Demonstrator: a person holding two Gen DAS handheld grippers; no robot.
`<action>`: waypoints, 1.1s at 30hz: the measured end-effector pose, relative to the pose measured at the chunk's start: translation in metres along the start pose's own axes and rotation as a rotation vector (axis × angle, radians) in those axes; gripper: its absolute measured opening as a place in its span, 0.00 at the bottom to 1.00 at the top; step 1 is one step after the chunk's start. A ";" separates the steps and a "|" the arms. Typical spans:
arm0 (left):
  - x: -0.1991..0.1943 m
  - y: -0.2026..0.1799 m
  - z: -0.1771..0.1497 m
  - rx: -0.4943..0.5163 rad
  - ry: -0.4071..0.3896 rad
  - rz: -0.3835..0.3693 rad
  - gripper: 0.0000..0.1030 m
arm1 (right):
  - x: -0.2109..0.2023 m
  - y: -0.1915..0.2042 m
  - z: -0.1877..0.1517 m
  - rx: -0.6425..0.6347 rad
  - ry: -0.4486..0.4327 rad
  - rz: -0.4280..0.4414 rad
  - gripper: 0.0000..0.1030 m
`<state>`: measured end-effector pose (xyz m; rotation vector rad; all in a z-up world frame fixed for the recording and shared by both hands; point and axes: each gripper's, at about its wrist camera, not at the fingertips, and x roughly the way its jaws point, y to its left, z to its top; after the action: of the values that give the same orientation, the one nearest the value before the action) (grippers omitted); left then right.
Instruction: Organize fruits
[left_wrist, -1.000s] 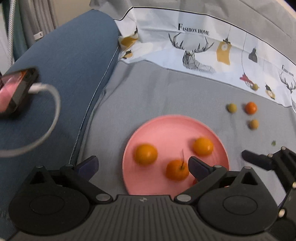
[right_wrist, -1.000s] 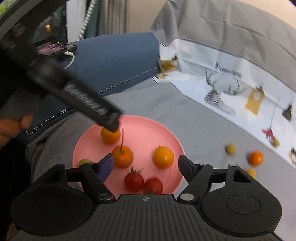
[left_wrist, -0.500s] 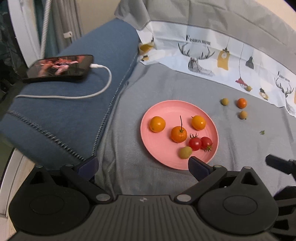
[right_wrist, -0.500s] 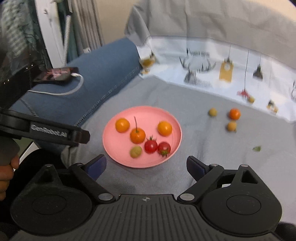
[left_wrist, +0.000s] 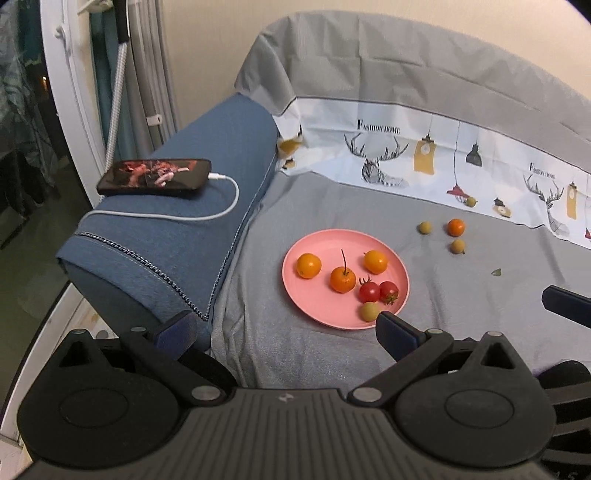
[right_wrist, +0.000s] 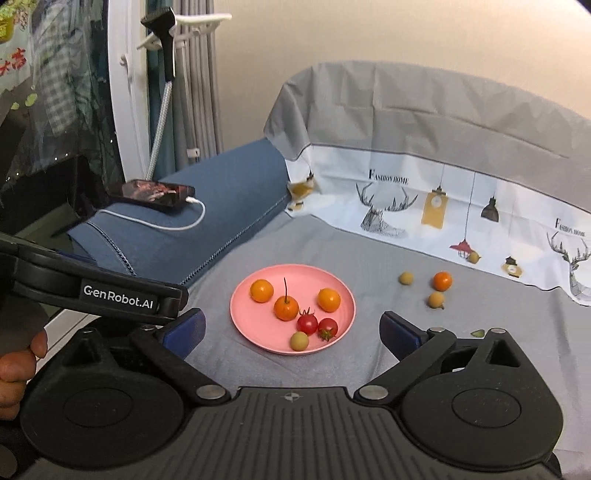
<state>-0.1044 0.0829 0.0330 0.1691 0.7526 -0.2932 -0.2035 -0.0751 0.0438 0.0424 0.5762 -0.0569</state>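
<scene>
**Both claws empty above the plate of fruit**

The right claw (right_wrist: 291, 328), low in its frame, has its jaws opening wide with nothing between them. The left claw (left_wrist: 284, 328) stands spread apart and empty too. Just beyond them, at frame centre, a pink plate (right_wrist: 243, 317) lies on the grey sofa cover (right_wrist: 369, 251) holding three orange fruits, two red tomatoes (right_wrist: 307, 323) and one pale green fruit (right_wrist: 299, 340). To the right, well apart from the plate, four small fruits (right_wrist: 442, 280) lie loose on the cover. At upper left, a phone (left_wrist: 155, 177) with a white cable rests on the blue armrest (left_wrist: 177, 236).
</scene>
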 end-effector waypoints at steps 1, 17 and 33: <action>-0.005 0.000 -0.001 -0.001 -0.008 0.002 1.00 | -0.005 0.000 0.000 0.002 -0.007 0.002 0.97; -0.038 0.001 -0.006 -0.005 -0.074 0.022 1.00 | -0.036 0.010 -0.003 -0.005 -0.080 0.001 0.99; -0.030 0.002 -0.005 -0.010 -0.047 0.023 1.00 | -0.032 0.010 -0.002 0.004 -0.061 -0.001 0.99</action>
<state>-0.1273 0.0924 0.0503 0.1608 0.7046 -0.2712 -0.2304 -0.0635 0.0595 0.0444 0.5147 -0.0598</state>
